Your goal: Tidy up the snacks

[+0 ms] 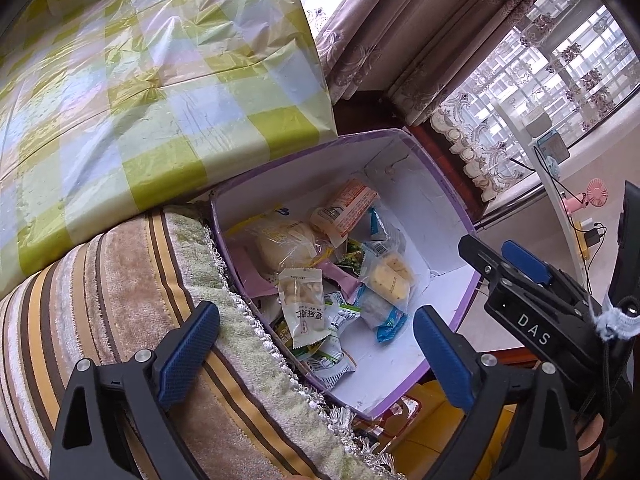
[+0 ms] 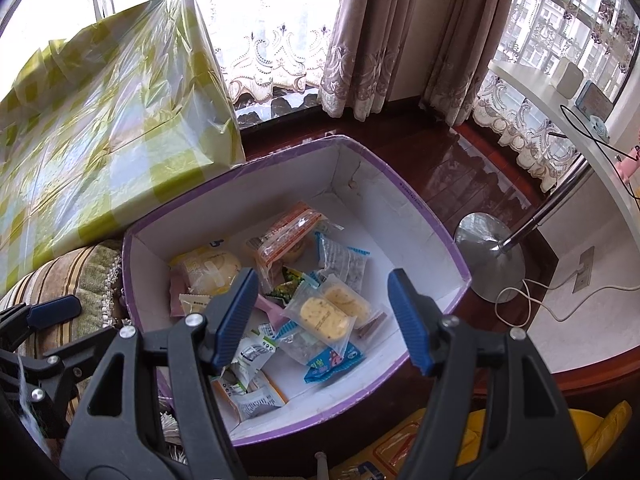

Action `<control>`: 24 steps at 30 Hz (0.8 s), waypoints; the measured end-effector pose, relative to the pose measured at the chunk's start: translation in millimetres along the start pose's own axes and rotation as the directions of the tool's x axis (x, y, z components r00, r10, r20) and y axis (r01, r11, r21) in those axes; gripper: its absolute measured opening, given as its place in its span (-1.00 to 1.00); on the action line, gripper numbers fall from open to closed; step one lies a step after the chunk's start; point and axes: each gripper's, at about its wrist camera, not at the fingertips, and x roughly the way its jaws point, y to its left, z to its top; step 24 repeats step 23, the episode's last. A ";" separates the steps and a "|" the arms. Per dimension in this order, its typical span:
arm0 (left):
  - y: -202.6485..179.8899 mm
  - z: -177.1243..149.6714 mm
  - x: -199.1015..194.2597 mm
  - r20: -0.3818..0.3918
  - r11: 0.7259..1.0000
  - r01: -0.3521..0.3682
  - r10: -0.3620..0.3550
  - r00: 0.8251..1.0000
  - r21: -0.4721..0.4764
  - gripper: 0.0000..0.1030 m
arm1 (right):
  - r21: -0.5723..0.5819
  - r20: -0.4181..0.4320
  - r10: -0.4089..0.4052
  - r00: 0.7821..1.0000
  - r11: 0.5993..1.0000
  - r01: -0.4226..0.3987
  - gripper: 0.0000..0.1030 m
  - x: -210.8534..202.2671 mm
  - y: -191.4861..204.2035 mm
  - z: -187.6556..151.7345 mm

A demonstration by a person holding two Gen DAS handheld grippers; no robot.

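- While both grippers hang over it, the purple-rimmed cardboard box sits open on the floor, its white inside holding a loose heap of wrapped snacks.
- Left gripper: its blue-padded fingers stand wide apart with nothing between them (one finger is over the striped cushion beside the box, the other over the box's near corner).
- Right gripper: its jaws are parted and empty, hovering above the box's near half; no pad touches a packet.
- Inside the box, toward the wall nearest the cushion, lies a pale round bun in a clear wrapper.
- An orange-printed packet lies tilted toward the middle of the box, just beside the bun.
- A clear packet with two yellow cakes rests on top of the heap, near the box's centre.
- A blue-and-white packet lies below it, on the bare white bottom toward the near wall.
- A clear packet of pale biscuits lies at the near end of the heap, over several green-and-white sachets.
- Striped cushion with a fringed edge touches the box's side.
- A bundle in green-checked plastic rises behind the cushion and the box.
- A lamp's metal base stands on the floor just beyond the box's far side.
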 end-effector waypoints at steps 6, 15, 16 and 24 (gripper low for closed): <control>-0.2 -0.2 0.8 0.000 1.000 0.002 -0.002 1.000 -0.001 0.92 | 0.000 -0.005 0.000 1.000 1.000 0.000 0.36 1.3 0.3 -1.1; -0.5 -0.3 0.9 0.002 1.000 0.004 -0.004 1.000 -0.001 0.93 | 0.001 -0.007 0.001 1.000 1.000 -0.001 0.36 2.2 0.2 -1.6; -0.4 -0.6 0.5 0.003 1.000 0.006 -0.006 1.000 0.000 0.93 | 0.000 -0.007 0.001 1.000 1.000 -0.001 0.36 2.2 0.1 -1.5; -2.5 -2.4 -0.3 0.022 1.000 0.003 -0.004 1.000 0.019 0.94 | 0.006 -0.013 -0.002 1.000 1.000 0.002 0.36 2.0 -0.4 -4.4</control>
